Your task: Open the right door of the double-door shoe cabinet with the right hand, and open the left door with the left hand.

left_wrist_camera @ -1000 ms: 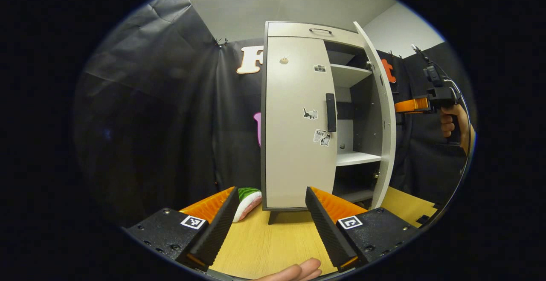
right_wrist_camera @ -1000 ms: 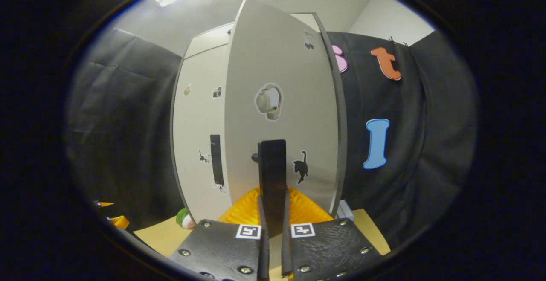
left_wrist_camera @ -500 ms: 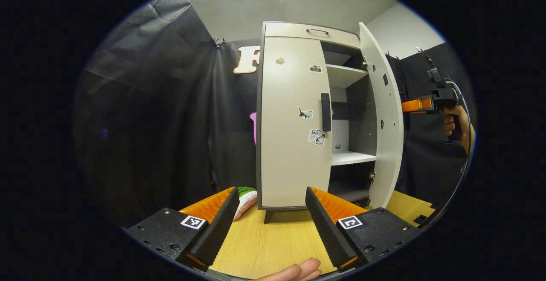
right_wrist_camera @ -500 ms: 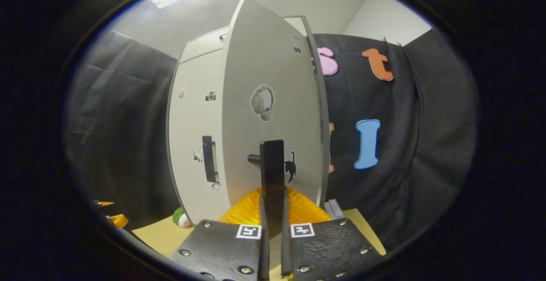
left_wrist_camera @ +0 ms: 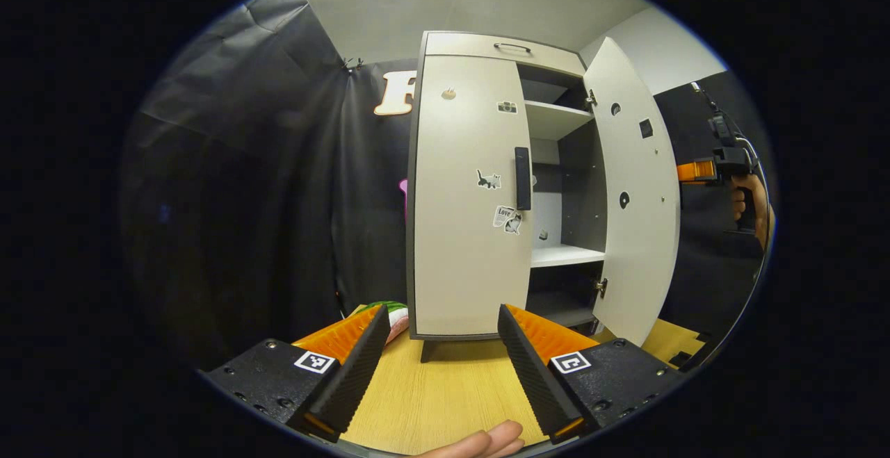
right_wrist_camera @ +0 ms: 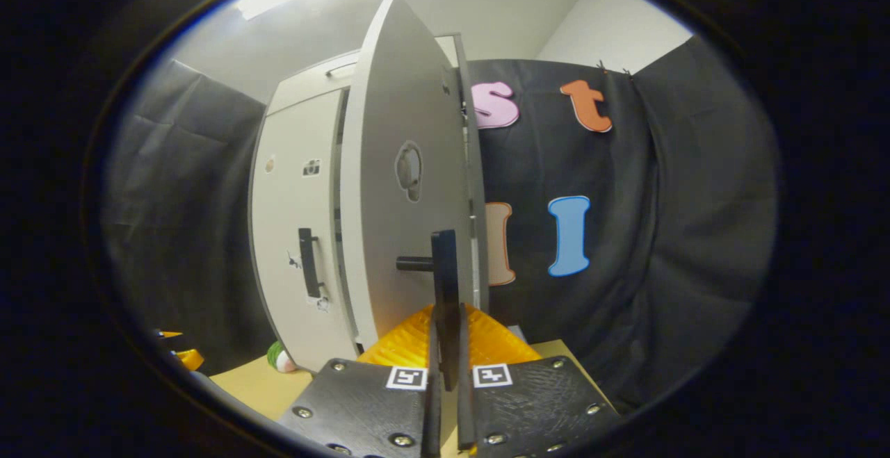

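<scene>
The pale grey shoe cabinet (left_wrist_camera: 480, 44) stands on the wooden table. Its left door (left_wrist_camera: 469, 194) is closed, with a dark vertical handle (left_wrist_camera: 522, 178) near its inner edge. The right door (left_wrist_camera: 636, 194) stands wide open, showing the shelves (left_wrist_camera: 560, 255). My left gripper (left_wrist_camera: 441, 361) is open, low over the table and well short of the left door. In the right gripper view, my right gripper (right_wrist_camera: 445, 367) is shut on the right door's dark handle (right_wrist_camera: 445, 277), with the door (right_wrist_camera: 396, 201) seen nearly edge-on. The left door (right_wrist_camera: 292, 222) and its handle (right_wrist_camera: 306, 262) lie behind it.
A green, white and pink soft object (left_wrist_camera: 393, 313) lies on the table (left_wrist_camera: 445, 402) at the cabinet's left foot. A top drawer with a handle (left_wrist_camera: 511, 46) sits above the doors. Black cloth walls close in behind and on both sides. A hand (left_wrist_camera: 749, 201) shows beyond the open door.
The right door has swung farther open, drawn by my right gripper on its handle. The left gripper has stayed open, and the cabinet has slid slightly left in its view.
</scene>
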`<state>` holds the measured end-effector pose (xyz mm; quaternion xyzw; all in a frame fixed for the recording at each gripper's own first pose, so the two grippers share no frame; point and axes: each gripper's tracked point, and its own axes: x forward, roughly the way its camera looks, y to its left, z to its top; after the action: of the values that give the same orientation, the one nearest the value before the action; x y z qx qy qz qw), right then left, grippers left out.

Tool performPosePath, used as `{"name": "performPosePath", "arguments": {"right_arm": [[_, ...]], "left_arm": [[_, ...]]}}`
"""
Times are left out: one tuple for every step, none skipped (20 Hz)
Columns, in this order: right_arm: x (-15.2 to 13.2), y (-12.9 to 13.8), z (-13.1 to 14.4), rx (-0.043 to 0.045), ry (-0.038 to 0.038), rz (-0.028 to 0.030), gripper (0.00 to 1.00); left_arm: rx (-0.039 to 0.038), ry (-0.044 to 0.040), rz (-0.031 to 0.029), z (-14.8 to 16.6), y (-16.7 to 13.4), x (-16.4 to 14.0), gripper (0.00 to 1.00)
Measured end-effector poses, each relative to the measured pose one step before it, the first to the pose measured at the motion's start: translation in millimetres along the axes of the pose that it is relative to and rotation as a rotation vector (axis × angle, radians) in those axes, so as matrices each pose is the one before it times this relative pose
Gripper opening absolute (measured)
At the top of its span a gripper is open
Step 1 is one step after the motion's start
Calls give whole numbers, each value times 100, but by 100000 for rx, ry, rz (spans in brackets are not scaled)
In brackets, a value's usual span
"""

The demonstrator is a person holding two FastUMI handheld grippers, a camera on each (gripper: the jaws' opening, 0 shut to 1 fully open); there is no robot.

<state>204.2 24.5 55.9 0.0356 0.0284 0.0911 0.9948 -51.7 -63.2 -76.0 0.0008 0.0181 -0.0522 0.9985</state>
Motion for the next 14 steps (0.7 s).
{"name": "performPosePath", "arguments": {"right_arm": [[-86,-845,142,-546,-286,-2330,10],[12,-1112,-5,-849,-132,-3423,10],[-104,-1072,287,-1146,-1525,-1637,3],[-10,105,80,2362,458,2935,3],[-324,1138,-97,3188,624,3603,4],[388,426,-282,328,76,491,14],[147,32,-32,-1753,-397,-350,9],[23,-860,210,-2544,-672,-1010,10],[-35,-729,35,-2044,-110,-1981,10],[-215,-112,58,-104,150,-96,10],[-87,276,-22,1325,529,1180,10],[40,290,-220,888,429,-249,10],[-186,2,-23,-242,-313,-443,10],[-206,114,2,-632,74,446,10]], "left_arm": [[266,-110,-310,100,-323,-28,97],[398,144,-203,-23,-244,118,97],[268,173,-320,-74,-290,19,97],[160,46,-406,-22,-202,34,97],[238,386,-435,-26,-235,20,97],[51,265,-279,-53,-333,38,97],[216,283,-288,4,-371,32,97],[260,337,-179,-38,-125,32,97],[310,18,-237,76,-69,-37,97],[410,-127,-264,67,-206,-3,97],[459,-62,46,77,-177,-91,97],[268,-388,129,143,16,27,97],[374,-349,-70,182,-66,-22,97],[591,-191,-60,95,-89,139,97]]}}
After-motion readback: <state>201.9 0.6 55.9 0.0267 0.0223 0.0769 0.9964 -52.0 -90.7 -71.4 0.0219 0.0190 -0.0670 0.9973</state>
